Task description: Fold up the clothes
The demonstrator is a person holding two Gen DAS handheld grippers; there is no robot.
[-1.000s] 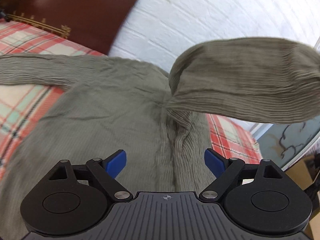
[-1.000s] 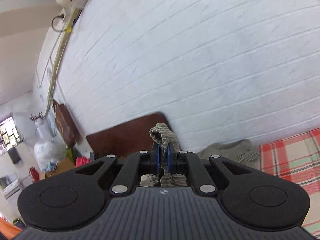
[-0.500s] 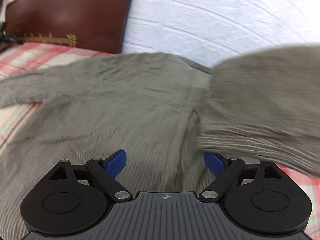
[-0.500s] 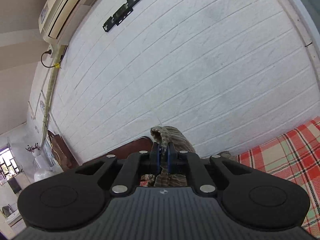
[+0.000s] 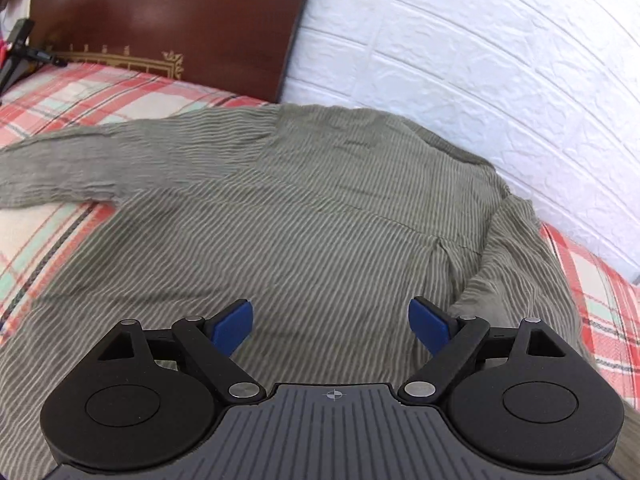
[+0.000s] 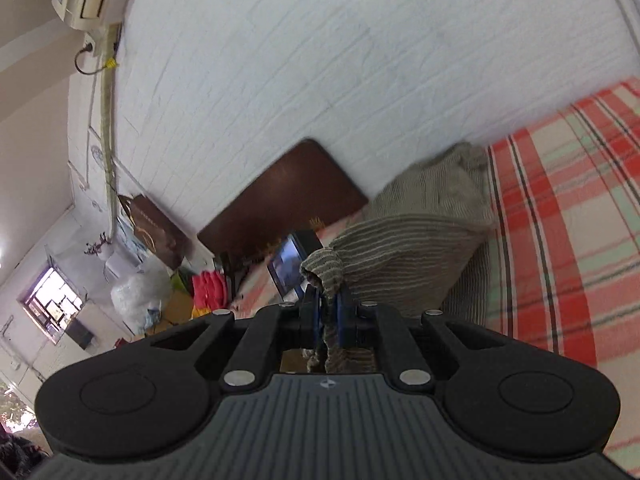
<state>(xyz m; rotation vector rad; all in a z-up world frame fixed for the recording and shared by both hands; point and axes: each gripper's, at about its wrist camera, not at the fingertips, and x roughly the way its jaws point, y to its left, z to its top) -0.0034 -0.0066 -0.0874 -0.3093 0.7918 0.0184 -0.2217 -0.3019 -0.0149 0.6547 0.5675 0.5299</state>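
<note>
While the left tool (image 5: 330, 322) hangs with jaws apart above the shirt (image 5: 304, 216), the right tool (image 6: 328, 312) pinches its sleeve (image 6: 400, 256) just ahead.

Ribbed matt cloth shirt (image 5: 320, 208); glossy wooden headboard (image 5: 172, 16).

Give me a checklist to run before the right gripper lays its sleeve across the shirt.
1. Right gripper jaws clamped on the sleeve: ok.
2. Left gripper jaws open, nothing between them: ok.
3. Shirt body spread flat on the plaid bed cover: ok.
4. Other sleeve already folded in: not ok, it lies stretched out sideways.
5. Hem and lower edge straight: cannot tell, hidden behind the left gripper.
</note>
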